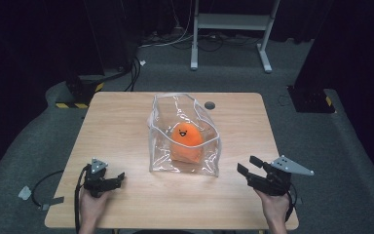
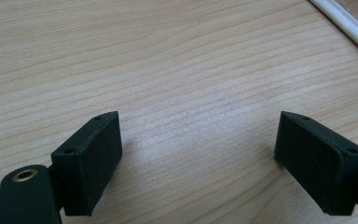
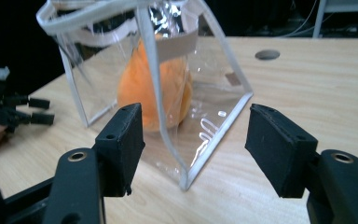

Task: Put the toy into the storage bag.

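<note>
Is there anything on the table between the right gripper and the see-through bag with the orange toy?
No. In the high view, bare wooden table lies between the right gripper and the clear bag.

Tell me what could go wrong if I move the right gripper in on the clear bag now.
The clear bag looks light and stands free, so the open right gripper, aimed at its corner, may push it across the table instead of gripping. Its walls look thin and may buckle. The orange plush toy could tip it over.
</note>
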Action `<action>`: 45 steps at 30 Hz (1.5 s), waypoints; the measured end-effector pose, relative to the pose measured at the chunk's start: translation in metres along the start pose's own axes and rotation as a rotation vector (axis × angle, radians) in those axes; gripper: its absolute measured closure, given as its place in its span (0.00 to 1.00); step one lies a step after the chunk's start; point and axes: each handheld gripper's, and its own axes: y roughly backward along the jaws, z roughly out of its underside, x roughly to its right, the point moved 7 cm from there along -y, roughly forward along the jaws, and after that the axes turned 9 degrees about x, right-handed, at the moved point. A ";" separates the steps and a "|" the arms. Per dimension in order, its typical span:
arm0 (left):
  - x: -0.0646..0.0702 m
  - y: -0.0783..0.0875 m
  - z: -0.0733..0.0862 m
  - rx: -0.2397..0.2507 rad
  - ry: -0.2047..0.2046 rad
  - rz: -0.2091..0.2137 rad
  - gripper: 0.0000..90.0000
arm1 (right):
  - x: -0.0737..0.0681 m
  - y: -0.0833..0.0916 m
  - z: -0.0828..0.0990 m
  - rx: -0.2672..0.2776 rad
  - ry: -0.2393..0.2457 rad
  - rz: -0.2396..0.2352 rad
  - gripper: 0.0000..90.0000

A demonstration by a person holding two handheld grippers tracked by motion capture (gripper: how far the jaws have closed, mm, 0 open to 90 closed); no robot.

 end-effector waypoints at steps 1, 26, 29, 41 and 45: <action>0.000 0.000 0.000 0.000 0.000 0.000 0.17 | -0.001 0.000 0.002 -0.008 0.002 0.000 0.40; 0.000 0.000 0.000 0.000 -0.001 0.000 0.17 | -0.005 -0.021 0.030 -0.035 -0.001 0.005 0.42; 0.000 0.000 0.000 0.000 0.000 0.000 0.17 | -0.003 -0.024 0.033 -0.042 -0.002 0.013 0.42; 0.000 0.000 0.000 0.000 -0.001 0.000 0.17 | 0.008 -0.034 0.045 -0.080 -0.022 0.060 0.44; 0.000 0.000 0.000 -0.001 0.001 0.001 0.17 | 0.012 -0.037 0.047 -0.090 -0.021 0.069 0.44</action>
